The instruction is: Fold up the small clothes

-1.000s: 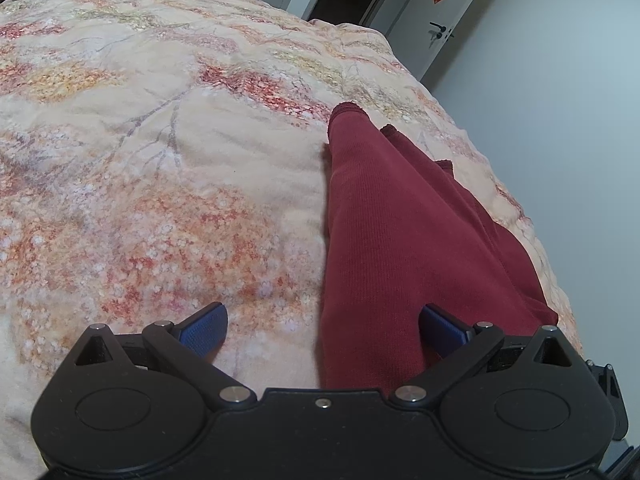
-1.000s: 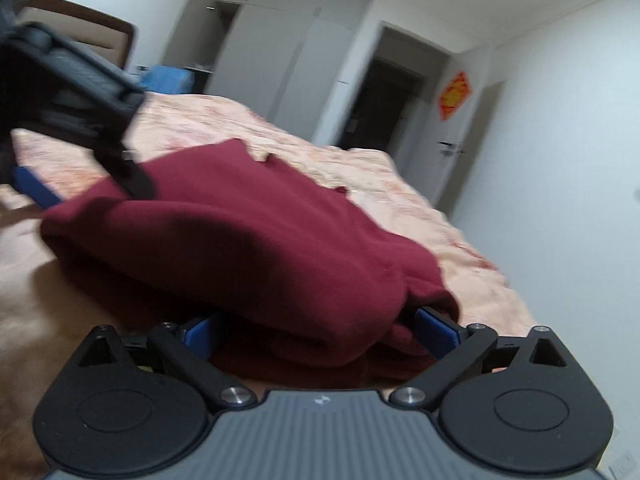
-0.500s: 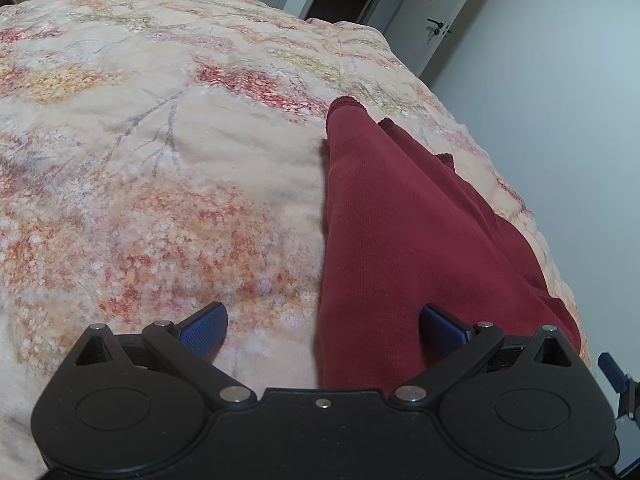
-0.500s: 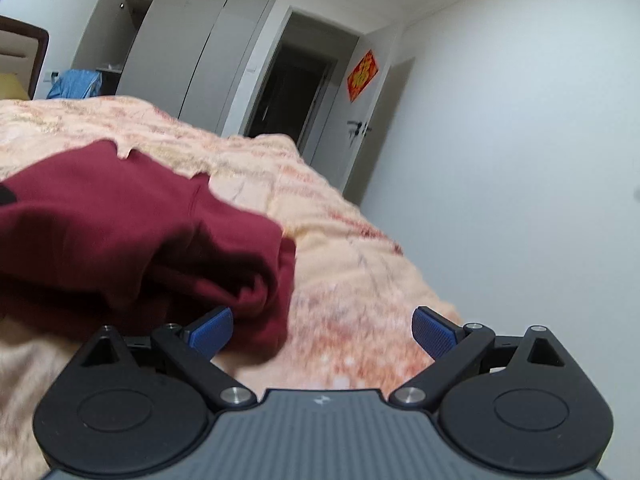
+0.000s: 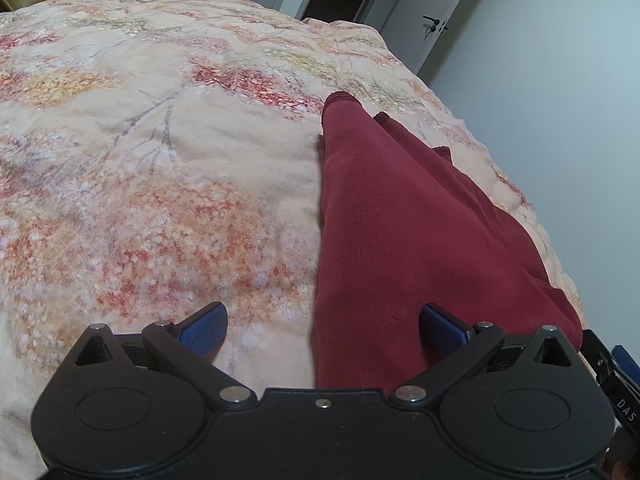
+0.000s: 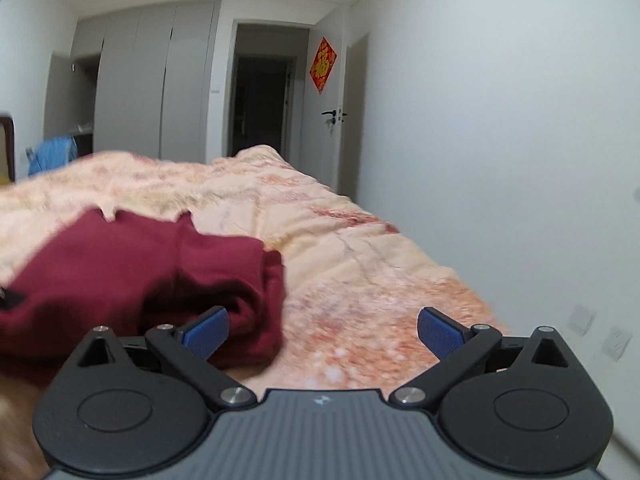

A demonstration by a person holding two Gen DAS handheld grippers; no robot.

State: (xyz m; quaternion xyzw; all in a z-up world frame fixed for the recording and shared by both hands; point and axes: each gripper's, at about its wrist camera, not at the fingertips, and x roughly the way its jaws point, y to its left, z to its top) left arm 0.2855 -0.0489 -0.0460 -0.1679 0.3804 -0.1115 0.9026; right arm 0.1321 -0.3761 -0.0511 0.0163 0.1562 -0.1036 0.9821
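A: Quilt [image 5: 168,168], mostly. A peach one with red and yellow blossom patches and grey branch lines covered the whole bed, puckered and soft rather than flat.

B: And the dark red garment [image 5: 384,216]?

A: It lay on the quilt's right-hand part, near the edge that faced the white wall [image 6: 500,128], a long folded strip with its narrow cuffed end pointing toward the doorway [image 6: 260,100]. From the right wrist view its near end was bunched into thick rolled folds.

B: The tools?

A: The left gripper [image 5: 322,330] had its blue pads spread wide, one over bare quilt and one over the garment, gripping nothing. The right gripper [image 6: 322,332] was spread just as wide, its left pad just in front of the bunched end, the other over bare quilt (whether that pad touched the cloth, I couldn't tell).

B: The room beyond the quilt?

A: Grey wardrobe doors [image 6: 152,80] past its far end, the dark doorway beside them, then a white door with a red diamond decoration [image 6: 323,65]. Something blue [image 6: 54,154] hung at the far left.
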